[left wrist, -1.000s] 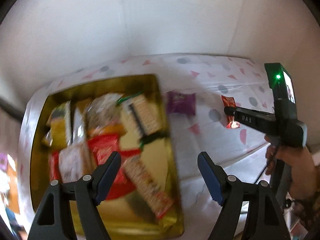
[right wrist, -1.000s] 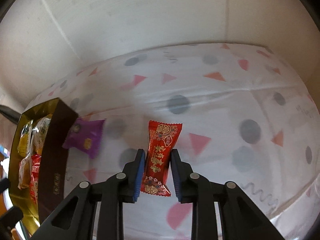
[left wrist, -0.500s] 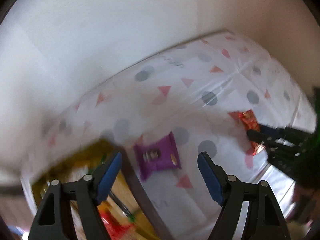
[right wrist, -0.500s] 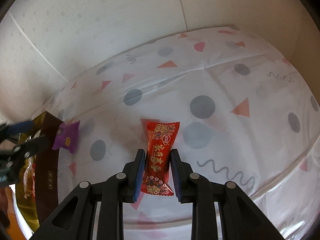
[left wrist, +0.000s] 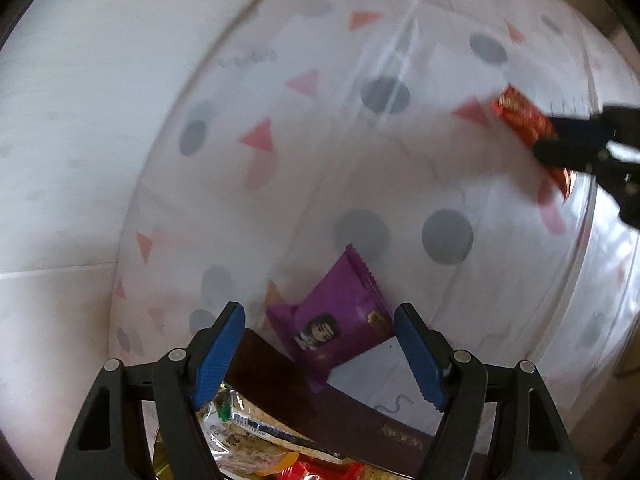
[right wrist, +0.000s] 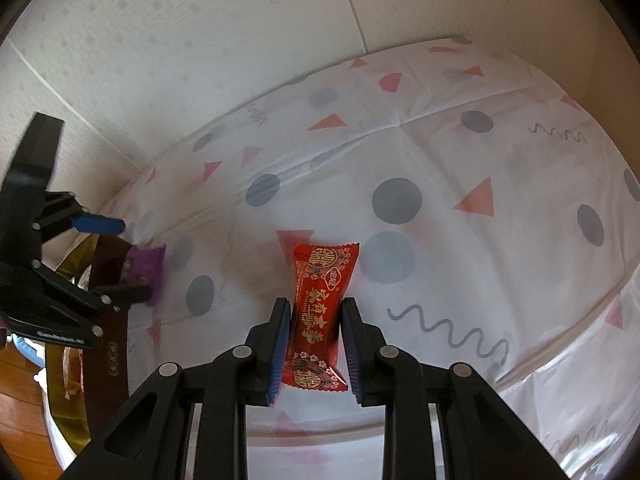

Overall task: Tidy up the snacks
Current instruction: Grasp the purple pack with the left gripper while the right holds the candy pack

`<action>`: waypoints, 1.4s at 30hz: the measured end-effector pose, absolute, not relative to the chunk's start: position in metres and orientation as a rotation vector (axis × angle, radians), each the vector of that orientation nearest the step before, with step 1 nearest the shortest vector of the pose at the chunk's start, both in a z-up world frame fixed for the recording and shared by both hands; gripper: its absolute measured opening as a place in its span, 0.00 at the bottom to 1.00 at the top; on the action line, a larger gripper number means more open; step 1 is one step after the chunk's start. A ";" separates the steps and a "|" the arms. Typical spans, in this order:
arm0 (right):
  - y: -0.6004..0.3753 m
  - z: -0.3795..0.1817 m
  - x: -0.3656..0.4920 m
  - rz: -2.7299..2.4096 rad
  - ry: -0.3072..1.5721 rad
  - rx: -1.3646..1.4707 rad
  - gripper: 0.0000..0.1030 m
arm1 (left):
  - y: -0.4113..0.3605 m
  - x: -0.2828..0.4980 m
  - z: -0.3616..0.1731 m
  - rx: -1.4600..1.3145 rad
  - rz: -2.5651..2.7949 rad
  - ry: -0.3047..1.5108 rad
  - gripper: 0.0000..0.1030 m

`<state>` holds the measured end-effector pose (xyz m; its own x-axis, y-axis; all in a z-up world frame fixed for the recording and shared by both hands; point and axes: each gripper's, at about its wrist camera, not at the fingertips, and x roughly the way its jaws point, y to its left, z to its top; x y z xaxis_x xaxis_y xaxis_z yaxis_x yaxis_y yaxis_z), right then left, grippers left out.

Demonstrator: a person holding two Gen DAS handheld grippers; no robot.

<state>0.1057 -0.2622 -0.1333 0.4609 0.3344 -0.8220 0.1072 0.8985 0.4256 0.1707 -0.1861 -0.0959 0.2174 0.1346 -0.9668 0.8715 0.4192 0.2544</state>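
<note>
The surface (right wrist: 500, 152) is covered by a white cloth printed with grey dots, pink triangles and squiggles, and it meets a pale wall at the back.

At its left edge stands the tin (right wrist: 106, 344), dark brown on the outer wall and gold inside. The left wrist view shows wrapped snacks (left wrist: 256, 436) packed in it; the right wrist view shows only its wall and a strip of gold lining.

The purple packet (left wrist: 336, 320) lies flat on the cloth, its near corner over or against the tin's rim. It has crimped ends and a small picture on its face. The left tool (left wrist: 320, 354) hangs above it with its blue pads (left wrist: 218, 350) spread wide, one to each side, neither touching; the tool is released. In the right wrist view the packet is half hidden behind the left tool's fingers.

The red candy (right wrist: 320, 316), in a red wrapper with gold characters and flower print, is clenched in the right tool (right wrist: 314, 346), gripped across its middle, with both twisted ends free. It is near the middle of the cloth; whether it touches cannot be told. The left view shows it blurred at far right.

A second ago the left tool looked over the open tin; it now faces the purple packet. The right tool's grip on the candy is unchanged.
</note>
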 end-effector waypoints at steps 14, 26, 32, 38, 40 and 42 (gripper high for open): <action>-0.265 -0.135 0.103 0.106 1.065 0.459 0.25 | -0.184 0.159 -0.092 0.772 -0.632 1.270 0.57; -0.268 -0.136 0.099 0.096 1.056 0.472 0.25 | -0.184 0.138 -0.091 0.545 -0.571 1.260 0.75; -0.267 -0.136 0.099 0.092 1.053 0.468 0.25 | -0.167 0.127 -0.094 0.493 -0.561 1.229 0.59; -0.264 -0.136 0.098 0.089 1.040 0.452 0.25 | -0.159 0.114 -0.072 0.374 -0.512 1.164 0.55; -0.264 -0.137 0.097 0.088 1.038 0.448 0.25 | -0.163 0.108 -0.063 0.358 -0.501 1.137 0.55; -0.262 -0.136 0.097 0.085 1.039 0.448 0.25 | -0.159 0.103 -0.056 0.335 -0.498 1.114 0.54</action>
<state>0.0966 -0.2625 -0.1362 0.5124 0.2763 -0.8131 0.1410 0.9069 0.3971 0.1026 -0.1590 -0.0555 0.3500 -0.2123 -0.9124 0.5379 0.8429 0.0102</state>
